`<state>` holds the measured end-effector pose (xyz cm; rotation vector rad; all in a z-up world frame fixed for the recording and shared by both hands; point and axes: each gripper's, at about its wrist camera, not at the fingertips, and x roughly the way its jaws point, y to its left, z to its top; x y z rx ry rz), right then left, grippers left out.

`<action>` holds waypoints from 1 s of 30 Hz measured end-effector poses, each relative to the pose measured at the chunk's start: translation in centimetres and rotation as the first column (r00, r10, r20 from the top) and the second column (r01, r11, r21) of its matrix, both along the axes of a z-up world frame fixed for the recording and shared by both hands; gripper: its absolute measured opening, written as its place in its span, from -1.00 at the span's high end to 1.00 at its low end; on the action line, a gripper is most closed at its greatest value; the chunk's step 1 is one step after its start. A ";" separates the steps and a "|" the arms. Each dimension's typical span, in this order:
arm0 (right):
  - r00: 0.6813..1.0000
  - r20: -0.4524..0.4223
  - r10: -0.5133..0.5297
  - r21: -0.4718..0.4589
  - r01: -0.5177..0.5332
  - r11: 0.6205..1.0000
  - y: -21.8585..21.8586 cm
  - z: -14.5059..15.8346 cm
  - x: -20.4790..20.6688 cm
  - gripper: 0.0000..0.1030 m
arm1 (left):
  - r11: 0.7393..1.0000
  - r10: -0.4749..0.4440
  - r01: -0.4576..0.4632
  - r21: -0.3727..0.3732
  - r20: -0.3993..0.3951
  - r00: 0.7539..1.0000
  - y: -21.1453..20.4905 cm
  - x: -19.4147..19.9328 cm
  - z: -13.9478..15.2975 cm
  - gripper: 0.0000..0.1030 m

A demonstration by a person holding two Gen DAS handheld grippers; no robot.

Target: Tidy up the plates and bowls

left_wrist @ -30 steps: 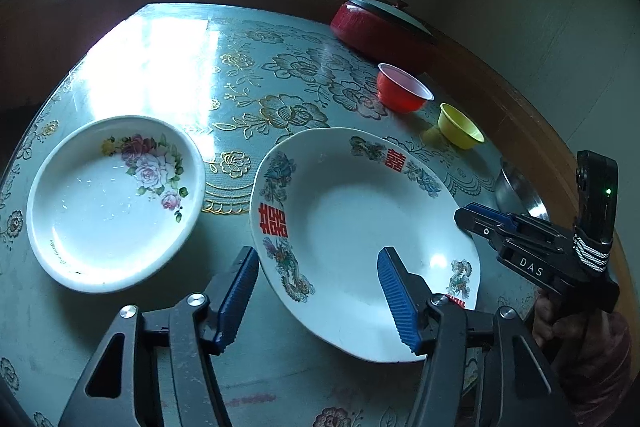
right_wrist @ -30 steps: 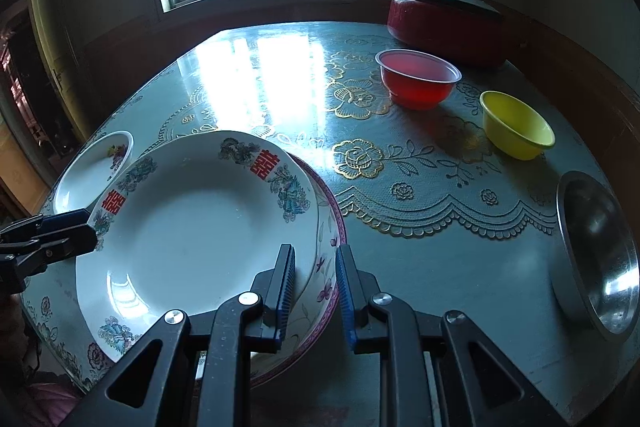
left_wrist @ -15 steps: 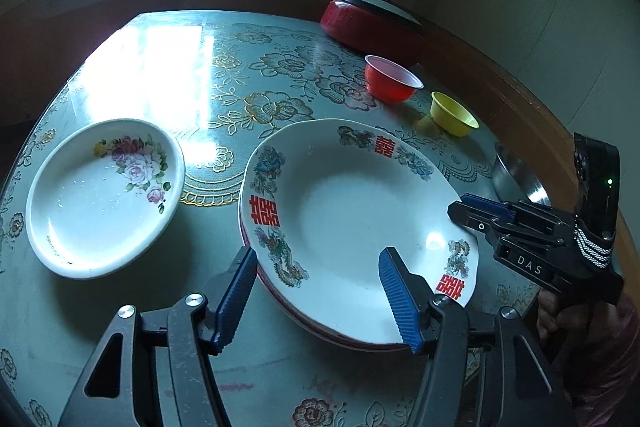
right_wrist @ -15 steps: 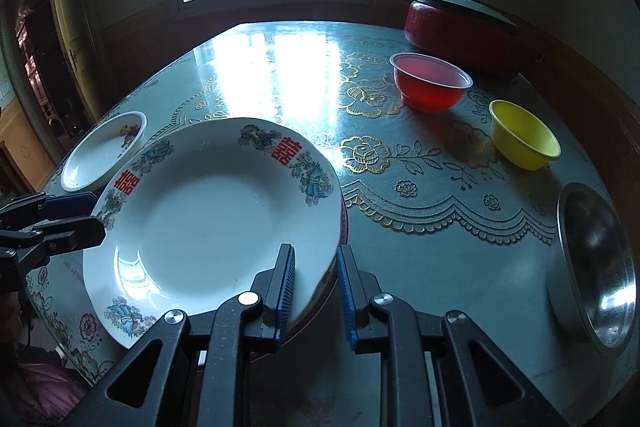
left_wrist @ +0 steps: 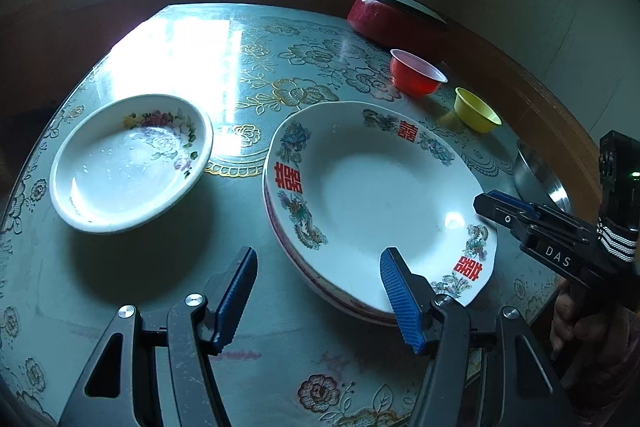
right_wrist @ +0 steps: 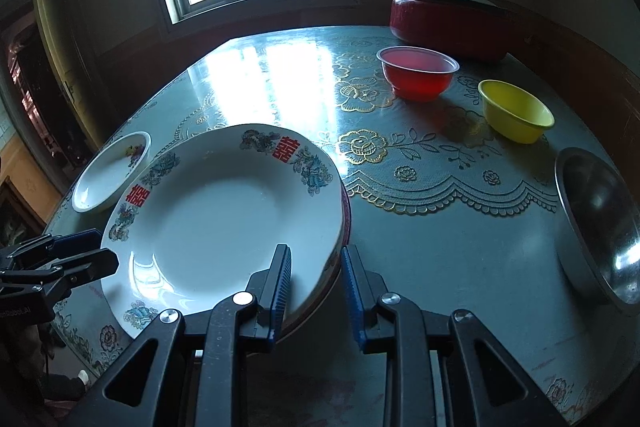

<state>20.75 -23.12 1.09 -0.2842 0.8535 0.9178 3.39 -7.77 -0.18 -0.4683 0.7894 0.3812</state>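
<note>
— Which step were you on just then?

— Stacking. The big plate with the red characters [right_wrist: 224, 211] lay on top of a pink-rimmed plate [right_wrist: 346, 215] on the worktop [right_wrist: 440, 227], near its front edge. My right tongs [right_wrist: 316, 277] were opening, the plate's near rim between the pads but no longer pinched, so I judged the set-down as good as done.

— And the left?

— My left tongs [left_wrist: 316, 287] hung released, jaws wide, just above the near rim of that same stack and grasping nothing.

— What was left to sort?

— The small flowered plate [left_wrist: 132, 163] sat alone to the left, apart from the stack. The red bowl [right_wrist: 418, 73] and yellow bowl [right_wrist: 516, 111] stood side by side farther back, with the steel bowl [right_wrist: 600, 227] at the right edge. A red lidded pot [right_wrist: 444, 15] stood behind them.

— Next move?

— I reckoned the right tongs needed to back clear of the rim without dragging the top plate. Then the left could take the flowered plate by its edge and bring it onto the stack. Whether the top plate sat fully centred I couldn't quite tell; the fisheye bent everything.
</note>
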 end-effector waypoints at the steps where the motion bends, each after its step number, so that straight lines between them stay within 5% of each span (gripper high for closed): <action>1: 1.000 0.003 -0.010 0.010 0.010 1.000 -0.1 0.2 0.0 0.49 | 1.000 0.001 -0.001 -0.001 0.003 1.000 0.1 -0.2 0.0 -0.25; 13: 0.996 0.038 -0.086 0.034 0.085 0.996 2.3 1.8 -3.6 0.49 | 0.994 -0.110 0.110 0.023 0.037 0.993 2.9 -2.3 1.1 -0.28; 30: 0.993 -0.051 -0.111 0.029 0.112 0.993 10.2 1.1 -14.0 0.49 | 0.961 -0.276 0.276 0.011 0.017 0.961 9.6 -7.2 0.4 -0.36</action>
